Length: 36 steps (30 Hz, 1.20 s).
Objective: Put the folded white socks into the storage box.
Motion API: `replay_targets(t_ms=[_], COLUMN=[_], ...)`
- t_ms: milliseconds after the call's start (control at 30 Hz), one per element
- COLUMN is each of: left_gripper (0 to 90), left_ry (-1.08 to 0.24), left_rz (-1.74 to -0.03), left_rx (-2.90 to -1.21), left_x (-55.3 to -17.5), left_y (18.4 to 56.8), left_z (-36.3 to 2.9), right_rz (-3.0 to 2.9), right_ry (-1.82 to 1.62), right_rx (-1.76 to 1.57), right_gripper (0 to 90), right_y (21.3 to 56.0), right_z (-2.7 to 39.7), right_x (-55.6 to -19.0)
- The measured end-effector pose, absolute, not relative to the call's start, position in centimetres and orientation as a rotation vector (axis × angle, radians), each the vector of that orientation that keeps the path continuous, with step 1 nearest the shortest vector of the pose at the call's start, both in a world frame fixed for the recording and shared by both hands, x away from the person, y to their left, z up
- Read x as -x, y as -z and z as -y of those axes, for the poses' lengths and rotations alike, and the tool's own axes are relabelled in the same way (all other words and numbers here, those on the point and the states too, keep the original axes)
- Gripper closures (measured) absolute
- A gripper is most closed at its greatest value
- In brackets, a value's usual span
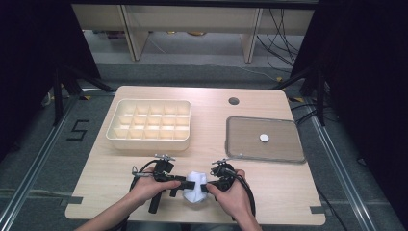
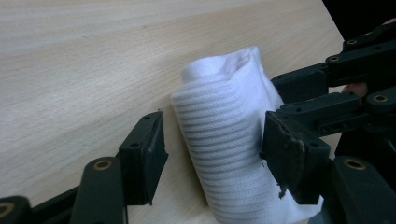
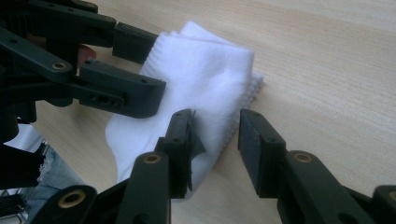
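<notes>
Here, a folded white sock [image 1: 195,187] is lying on the pale wooden surface [image 1: 202,103] near its front edge, between the person's two hands. The left gripper [image 2: 212,149] is standing spread around the sock's ribbed roll: in the left gripper view one pad is touching the cloth on the right side, the other is standing clear of it on the left. The right gripper [image 3: 215,140] is also standing spread, one jaw lying on the sock's edge and the other resting on bare wood just beside it, so nothing is being pinched.

The one piece of writing that can be read is a dark "5" [image 1: 77,130] marked on the grey floor left of the surface.

Farther back on the surface, a cream tray [image 1: 149,138] divided into many small compartments is sitting at the left, and a clear flat lid [image 1: 284,144] with a small white disc [image 1: 264,138] at its middle is lying at the right. A round cable hole [image 1: 234,101] is showing near the far edge. Beyond it, light wooden furniture legs [image 1: 132,38] are standing on the floor, black cables [image 1: 284,33] are trailing at the right, and dark curtains [image 1: 365,72] are hanging on both sides.
</notes>
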<state>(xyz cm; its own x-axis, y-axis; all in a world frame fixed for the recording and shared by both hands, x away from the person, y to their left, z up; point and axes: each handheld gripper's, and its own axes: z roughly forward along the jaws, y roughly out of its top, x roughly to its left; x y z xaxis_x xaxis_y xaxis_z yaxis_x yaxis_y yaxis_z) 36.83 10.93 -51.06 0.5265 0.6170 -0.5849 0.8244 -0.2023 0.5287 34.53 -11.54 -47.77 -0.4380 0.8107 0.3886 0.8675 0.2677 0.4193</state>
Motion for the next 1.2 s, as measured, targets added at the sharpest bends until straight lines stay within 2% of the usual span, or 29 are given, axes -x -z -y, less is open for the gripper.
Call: replay_targets(t_ms=[167,200,400,533,633,700,1033,1200], left_gripper=[39.6,39.8,43.8,52.8,64.3,67.3,71.4,71.4], left_ry=[0.324,0.343,0.359,0.379,0.360,0.342,0.302,0.205], left_rz=[-1.162,-1.194,-1.194,-1.183,-1.154,-1.153,-1.038,-0.980], left_rx=[-1.968,-1.918,-1.917,-1.933,-1.921,-1.914,-1.912,-1.914], left_x=[-37.1,-37.0,-37.2,-37.2,-37.2,-37.1,-36.7,-36.5], left_y=[51.1,51.1,51.2,51.3,51.2,51.1,50.4,49.6], left_z=[-10.7,-10.4,-10.0,-10.2,-10.2,-10.1,-10.3,-11.0], right_rz=[2.444,2.446,2.433,2.447,2.444,2.446,2.465,2.487], right_ry=[0.909,0.917,0.888,0.901,0.908,0.901,0.961,1.055], right_rx=[1.602,1.590,1.610,1.600,1.595,1.604,1.590,1.604], right_gripper=[66.2,66.5,67.0,67.1,66.9,66.8,63.1,60.7], right_y=[47.9,47.9,47.9,48.1,48.1,48.0,47.3,46.1], right_z=[11.7,11.7,11.6,11.7,11.7,11.6,11.7,12.1], right_x=[-34.6,-34.7,-34.6,-34.7,-34.8,-34.7,-34.3,-33.8])
